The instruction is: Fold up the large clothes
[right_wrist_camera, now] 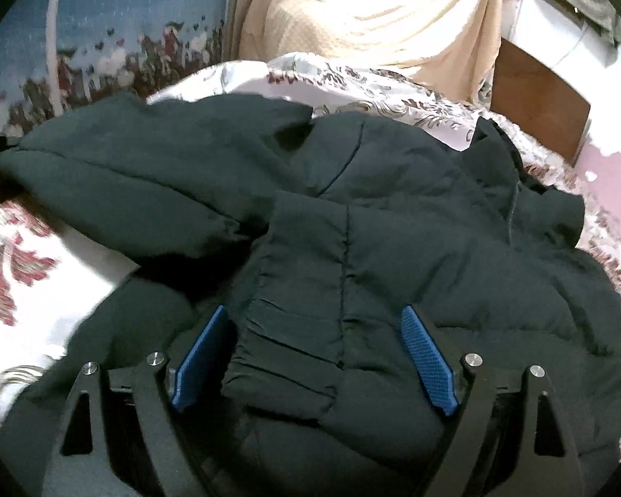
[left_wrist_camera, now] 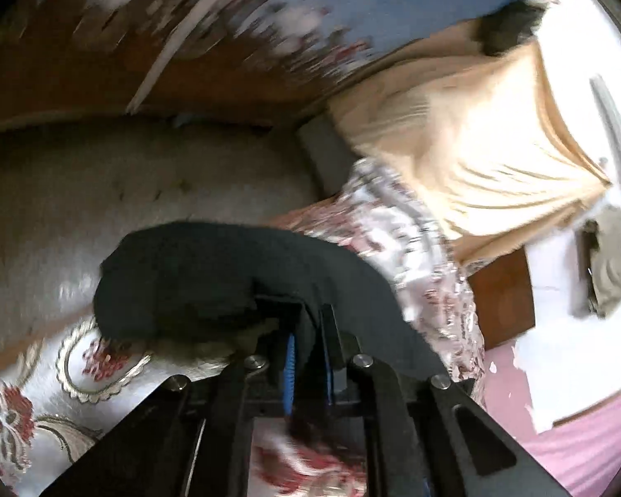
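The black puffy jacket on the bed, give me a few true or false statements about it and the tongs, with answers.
1. The black puffy jacket lies on a floral bedspread. True.
2. The left tongs stand wide open over bare bedspread. False: they are shut on black jacket fabric.
3. The right tongs are open, blue pads either side of a jacket sleeve cuff. True.
4. The jacket is bright red. False: it is black.
5. A beige curtain hangs beyond the bed. True.
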Demonstrator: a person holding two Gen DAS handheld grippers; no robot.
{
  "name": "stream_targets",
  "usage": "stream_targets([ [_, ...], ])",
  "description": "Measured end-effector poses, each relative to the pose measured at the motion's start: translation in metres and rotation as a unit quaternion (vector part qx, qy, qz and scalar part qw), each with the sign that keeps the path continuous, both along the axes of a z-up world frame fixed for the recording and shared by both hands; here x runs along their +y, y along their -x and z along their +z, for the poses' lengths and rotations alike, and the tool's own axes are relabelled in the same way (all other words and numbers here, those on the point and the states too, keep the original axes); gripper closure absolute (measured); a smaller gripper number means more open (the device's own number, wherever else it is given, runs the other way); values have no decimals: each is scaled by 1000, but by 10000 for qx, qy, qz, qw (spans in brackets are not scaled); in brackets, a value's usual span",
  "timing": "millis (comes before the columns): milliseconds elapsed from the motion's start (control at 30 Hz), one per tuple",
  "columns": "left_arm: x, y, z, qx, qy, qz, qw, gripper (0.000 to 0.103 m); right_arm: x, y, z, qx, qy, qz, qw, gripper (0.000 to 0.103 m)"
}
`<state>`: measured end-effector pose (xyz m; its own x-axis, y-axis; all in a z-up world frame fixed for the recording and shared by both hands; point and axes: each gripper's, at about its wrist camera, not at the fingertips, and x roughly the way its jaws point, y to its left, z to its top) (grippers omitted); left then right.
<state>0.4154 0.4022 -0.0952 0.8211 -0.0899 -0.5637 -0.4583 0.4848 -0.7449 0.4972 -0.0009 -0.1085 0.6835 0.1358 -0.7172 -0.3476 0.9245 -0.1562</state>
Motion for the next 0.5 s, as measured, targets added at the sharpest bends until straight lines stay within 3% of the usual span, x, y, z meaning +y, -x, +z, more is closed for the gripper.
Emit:
stream_targets([
  [100,-18,-3,49,-301,-588,-218,9976,93,-12,6,11,55,-335,-19,9994,21],
  [233,-61,-12,115,-697,-1317,-656,9867,94,-37,19,26,137,-715,-110,9973,21],
  [367,-118,-21,169,-976,-2019,-1186,9673,94,-70,31,44,31,-855,-175,9962,21],
  [500,-179,-29,203,-1241,-2460,-1790,9445,94,-115,42,64,-106,-1013,-353,9942,21],
])
